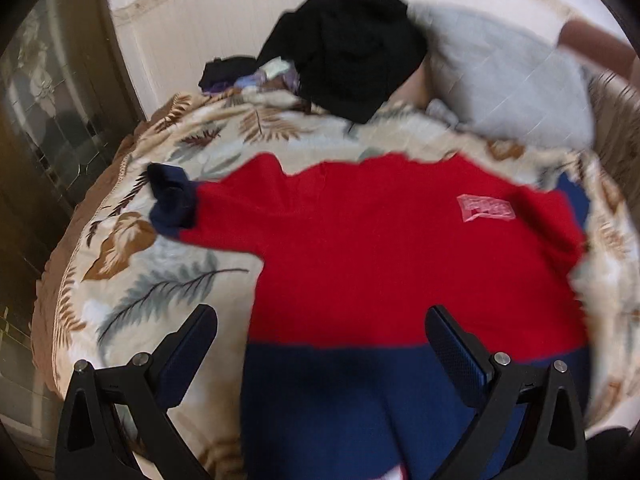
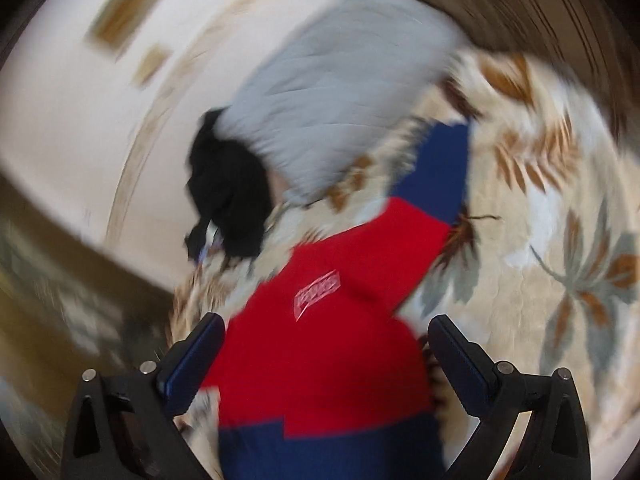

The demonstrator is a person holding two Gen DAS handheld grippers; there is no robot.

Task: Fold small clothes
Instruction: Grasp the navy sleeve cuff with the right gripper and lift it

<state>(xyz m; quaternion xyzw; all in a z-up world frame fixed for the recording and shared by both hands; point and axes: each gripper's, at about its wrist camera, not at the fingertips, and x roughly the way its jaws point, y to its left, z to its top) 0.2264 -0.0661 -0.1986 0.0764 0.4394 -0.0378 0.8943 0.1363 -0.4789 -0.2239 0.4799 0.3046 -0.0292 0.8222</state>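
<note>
Red-and-navy sweater (image 1: 400,248) lies flat on the leaf-print bedspread (image 1: 160,272), black clothes (image 1: 352,48) piled at its far edge. Left gripper (image 1: 320,344) and right gripper (image 2: 326,348) both spread wide, holding nothing.

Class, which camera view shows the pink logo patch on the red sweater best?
The left wrist view: the pink logo patch sits fairly sharp on the flat red sweater. The right wrist view shows the same patch tilted and motion-blurred. Its lettering is unreadable in both.
</note>
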